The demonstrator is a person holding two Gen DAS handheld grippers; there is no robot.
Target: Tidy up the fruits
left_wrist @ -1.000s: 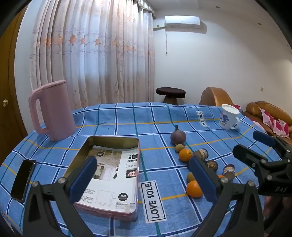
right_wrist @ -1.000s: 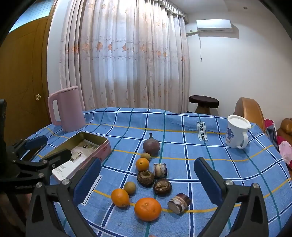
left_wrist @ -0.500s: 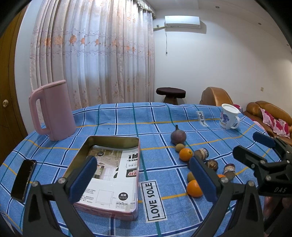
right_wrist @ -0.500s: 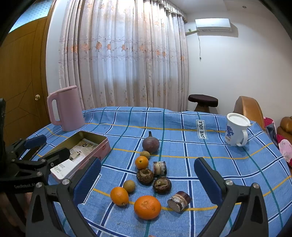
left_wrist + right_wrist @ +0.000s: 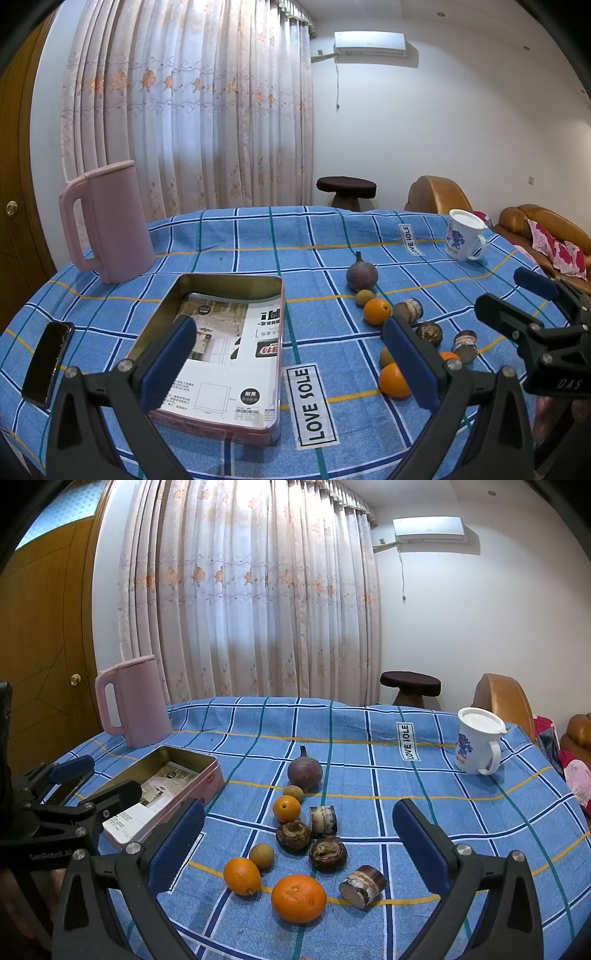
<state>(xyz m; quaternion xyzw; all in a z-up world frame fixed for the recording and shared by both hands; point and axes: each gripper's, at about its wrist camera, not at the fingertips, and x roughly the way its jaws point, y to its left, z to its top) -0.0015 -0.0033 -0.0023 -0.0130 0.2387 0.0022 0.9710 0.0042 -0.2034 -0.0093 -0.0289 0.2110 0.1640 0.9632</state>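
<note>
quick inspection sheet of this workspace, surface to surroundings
surface: table under blue checked cloth.
job's things: open tin holding only printed paper; three oranges, nearest orange, plus purple fruit, small brown fruits and cut pieces loose on the cloth.
clutter: pink jug, white mug, phone.
grippers: left gripper and right gripper open, empty.
cables: cord under air conditioner.
surroundings: curtain, stool, sofa, wooden door.

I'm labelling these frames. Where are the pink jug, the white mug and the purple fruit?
pink jug point(image 5: 142, 705), right wrist view, middle of its body
white mug point(image 5: 474, 747), right wrist view, its printed side
purple fruit point(image 5: 304, 773), right wrist view, its round body
</note>
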